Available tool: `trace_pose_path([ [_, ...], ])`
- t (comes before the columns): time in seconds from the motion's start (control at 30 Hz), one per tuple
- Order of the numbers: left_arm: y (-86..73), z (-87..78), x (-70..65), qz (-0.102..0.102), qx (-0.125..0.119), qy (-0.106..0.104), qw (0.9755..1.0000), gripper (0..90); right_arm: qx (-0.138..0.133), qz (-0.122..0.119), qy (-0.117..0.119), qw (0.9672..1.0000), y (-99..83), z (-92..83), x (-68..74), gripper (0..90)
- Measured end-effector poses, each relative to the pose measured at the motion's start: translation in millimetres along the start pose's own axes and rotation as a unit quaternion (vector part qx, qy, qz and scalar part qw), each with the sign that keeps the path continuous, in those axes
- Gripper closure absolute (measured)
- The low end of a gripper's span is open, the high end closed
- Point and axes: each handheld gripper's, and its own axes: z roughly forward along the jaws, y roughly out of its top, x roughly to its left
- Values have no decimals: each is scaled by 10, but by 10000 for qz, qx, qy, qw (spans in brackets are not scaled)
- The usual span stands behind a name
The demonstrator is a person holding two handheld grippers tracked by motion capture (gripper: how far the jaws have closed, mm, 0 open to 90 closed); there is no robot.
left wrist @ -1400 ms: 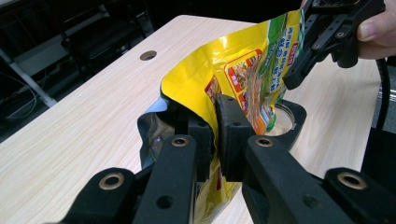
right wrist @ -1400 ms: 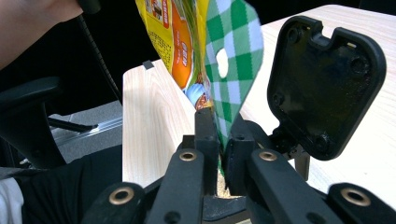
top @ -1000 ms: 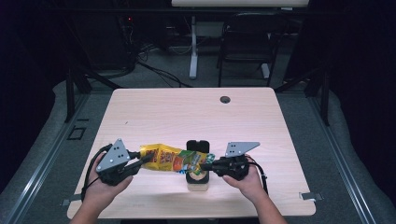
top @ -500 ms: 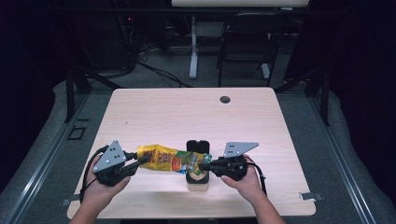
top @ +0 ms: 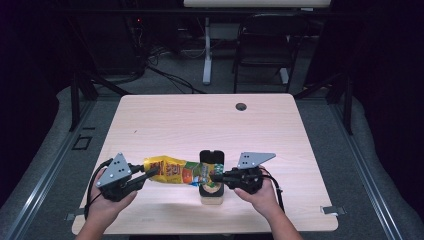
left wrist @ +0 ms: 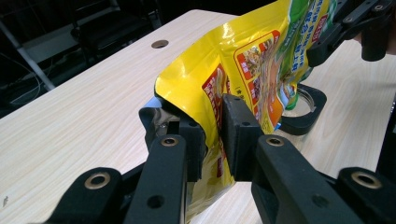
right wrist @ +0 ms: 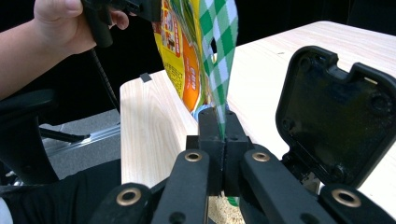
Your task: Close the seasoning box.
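Right gripper [right wrist: 218, 126] jaws clamped on pouch [top: 175, 171] mouth; left gripper [left wrist: 214, 135] jaws just been easing apart, pouch between. You: keep mouth over jar [top: 212, 192], tilt slow.

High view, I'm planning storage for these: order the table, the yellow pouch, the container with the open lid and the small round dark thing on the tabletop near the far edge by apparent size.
1. table
2. yellow pouch
3. container, partly hidden by the pouch, so its rank below the pouch is uncertain
4. small round dark thing
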Motion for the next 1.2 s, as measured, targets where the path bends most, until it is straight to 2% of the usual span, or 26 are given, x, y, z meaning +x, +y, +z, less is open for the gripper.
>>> trace_pose_path([
  [0.17, -58, -6, 7, -4, -102, 33, 9999, 788, 0, -20, -56, 10000, 18, 17, 24, 900],
  [0.47, -178, -10, 45, -116, -295, -41, 9995, 786, 50, -4, -109, 9999, 53, 45, 63, 900],
  [0.63, -218, -33, 63, -140, -299, -31, 9995, 782, 143, -43, -146, 9998, 93, 60, 98, 900],
  [0.87, -292, -61, 91, -176, -253, 8, 9995, 772, 135, -12, -150, 9998, 129, 118, 144, 900],
  [1.2, -410, -42, 143, -359, -221, -24, 9991, 761, 195, -43, -156, 9997, 184, 163, 180, 900],
])
